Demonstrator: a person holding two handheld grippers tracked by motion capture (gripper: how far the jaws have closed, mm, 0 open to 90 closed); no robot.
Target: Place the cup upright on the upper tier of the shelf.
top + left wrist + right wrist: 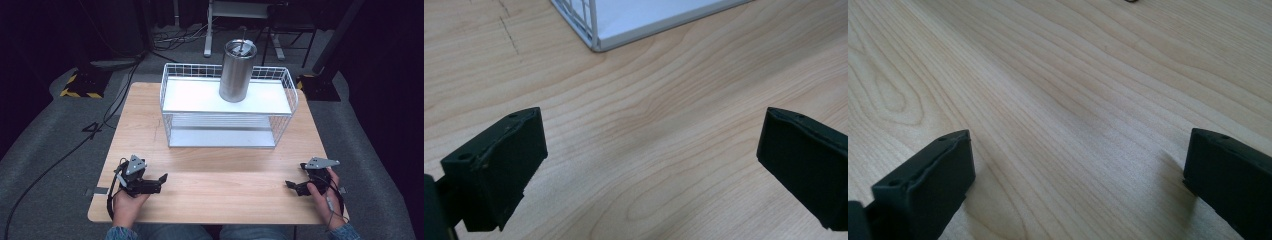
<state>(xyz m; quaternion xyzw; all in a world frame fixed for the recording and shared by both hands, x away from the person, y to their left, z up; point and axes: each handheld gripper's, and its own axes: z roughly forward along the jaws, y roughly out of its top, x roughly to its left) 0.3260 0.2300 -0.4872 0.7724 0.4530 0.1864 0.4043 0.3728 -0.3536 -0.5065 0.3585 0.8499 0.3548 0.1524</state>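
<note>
Now: 1 tumbler (238,70) | 1 rack (226,111) | 2 grippers, left gripper (161,181), right gripper (290,185), jaws wide, empty

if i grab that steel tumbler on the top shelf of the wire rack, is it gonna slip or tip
The steel tumbler has smooth, shiny metal sides, so the jaws may well slip on it. It stands tall and narrow on the wire rack, tapering toward its base, so a sideways push would probably tip it. It looks rigid; its weight cannot be judged.
</note>
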